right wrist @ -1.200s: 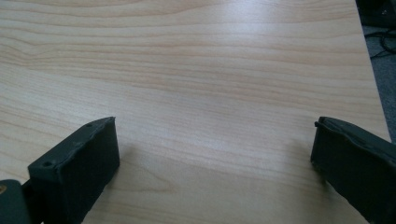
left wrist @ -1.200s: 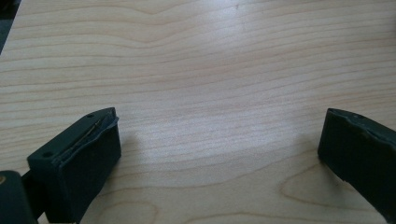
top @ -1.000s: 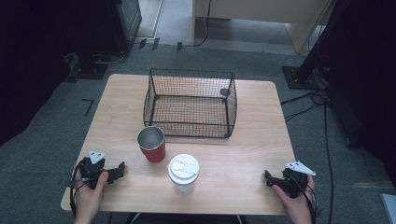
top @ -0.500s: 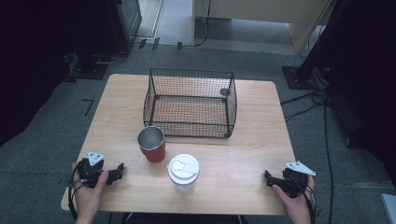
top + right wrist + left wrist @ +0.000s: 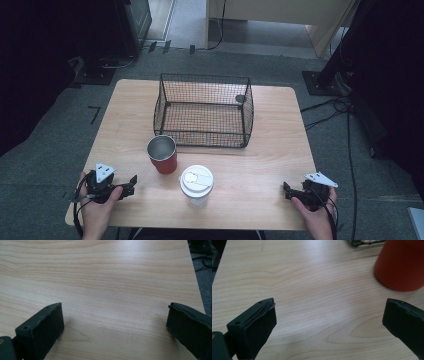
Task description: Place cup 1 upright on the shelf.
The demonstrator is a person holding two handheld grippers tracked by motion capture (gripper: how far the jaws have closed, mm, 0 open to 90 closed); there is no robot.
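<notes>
target: red cup (image 5: 162,154), ahead-right of our left gripper (image 5: 131,182), upright
nearer: left
jaws: both spread, right gripper (image 5: 286,190) too

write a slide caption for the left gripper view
Left gripper open above the wooden table, a red cup standing just ahead of its right finger.

A wire basket (image 5: 204,110) sits at centre frame on the wooden table (image 5: 280,145). Below it stand a red cup (image 5: 162,154) and a white lidded cup (image 5: 196,185). The left gripper (image 5: 131,183) rests at lower left, the right gripper (image 5: 286,189) at lower right.
</notes>
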